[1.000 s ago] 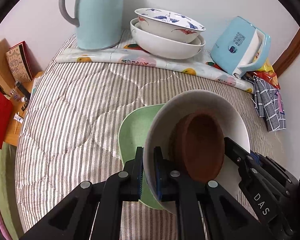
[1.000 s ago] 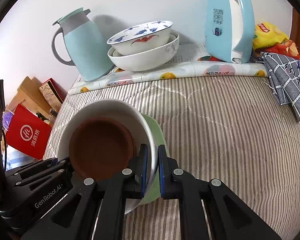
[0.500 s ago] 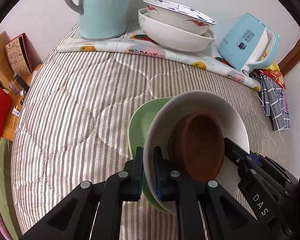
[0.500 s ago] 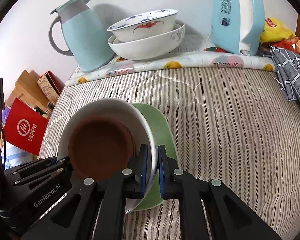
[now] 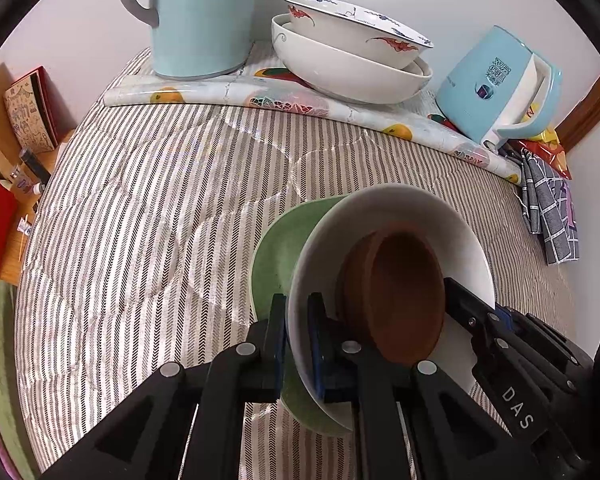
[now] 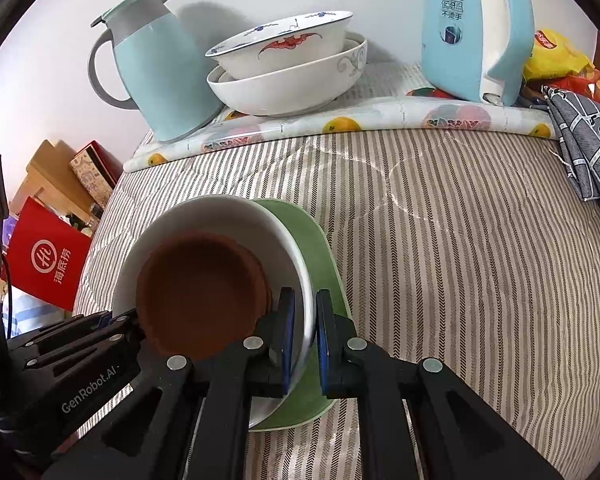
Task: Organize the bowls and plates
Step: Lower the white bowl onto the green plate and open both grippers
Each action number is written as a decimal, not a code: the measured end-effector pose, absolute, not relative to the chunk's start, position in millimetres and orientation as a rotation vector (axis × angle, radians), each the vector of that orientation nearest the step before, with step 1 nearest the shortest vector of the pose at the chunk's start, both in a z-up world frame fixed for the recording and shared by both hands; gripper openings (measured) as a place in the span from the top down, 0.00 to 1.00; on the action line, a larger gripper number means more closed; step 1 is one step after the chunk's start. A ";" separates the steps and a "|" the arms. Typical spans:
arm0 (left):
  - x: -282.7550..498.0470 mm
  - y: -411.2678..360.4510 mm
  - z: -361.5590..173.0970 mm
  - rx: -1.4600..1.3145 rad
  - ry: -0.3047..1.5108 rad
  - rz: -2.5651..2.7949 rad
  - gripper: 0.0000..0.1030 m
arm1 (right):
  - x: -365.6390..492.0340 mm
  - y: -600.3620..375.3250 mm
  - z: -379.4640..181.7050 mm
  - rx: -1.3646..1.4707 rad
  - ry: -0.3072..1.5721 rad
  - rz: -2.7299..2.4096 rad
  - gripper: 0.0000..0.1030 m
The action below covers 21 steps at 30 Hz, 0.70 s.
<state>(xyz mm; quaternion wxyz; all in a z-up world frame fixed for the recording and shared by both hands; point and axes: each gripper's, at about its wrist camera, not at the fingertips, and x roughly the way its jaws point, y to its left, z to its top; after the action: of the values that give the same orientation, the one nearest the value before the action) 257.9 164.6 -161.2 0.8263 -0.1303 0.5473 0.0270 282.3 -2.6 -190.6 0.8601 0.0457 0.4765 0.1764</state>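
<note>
A stack hangs tilted over the striped quilt (image 5: 140,220): a brown bowl (image 5: 404,292) sits inside a white bowl (image 5: 400,208), with a green plate (image 5: 284,248) against the white bowl's underside. My left gripper (image 5: 298,308) is shut on the white bowl's near rim. On the opposite rim my right gripper (image 6: 302,304) is shut too, beside the brown bowl (image 6: 200,292) and the green plate (image 6: 312,240). At the back, a patterned bowl (image 5: 352,28) rests in a large white bowl (image 5: 340,68).
A pale blue jug (image 5: 204,16) stands left of the back bowls and a blue kettle (image 5: 496,88) right, all on a fruit-print mat (image 5: 220,90). A checked cloth (image 5: 548,208) and snack bags (image 6: 560,60) lie far right. Red and cardboard boxes (image 6: 48,260) stand beyond the left edge.
Both views have drawn nearer to the jug and the back bowls, and more of the green plate shows beside the white bowl. Both grips are unchanged.
</note>
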 end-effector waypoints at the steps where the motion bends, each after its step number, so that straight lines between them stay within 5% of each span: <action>1: 257.9 164.8 -161.3 -0.279 1.164 0.056 0.89 | 282.3 -2.5 -190.5 0.094 1.000 0.371 0.90; 15: 256.0 164.4 -160.0 -0.271 1.174 0.044 0.87 | 276.1 -4.5 -182.0 0.060 0.960 0.376 0.89; 21: 248.1 162.3 -147.9 -0.238 1.155 0.048 0.77 | 269.9 -11.7 -177.3 0.065 0.955 0.377 0.83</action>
<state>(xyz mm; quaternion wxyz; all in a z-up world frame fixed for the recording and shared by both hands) 248.1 162.3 -147.9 0.8309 -0.1123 0.5445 0.0224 269.9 -11.7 -177.3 0.8705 0.0312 0.4569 0.1803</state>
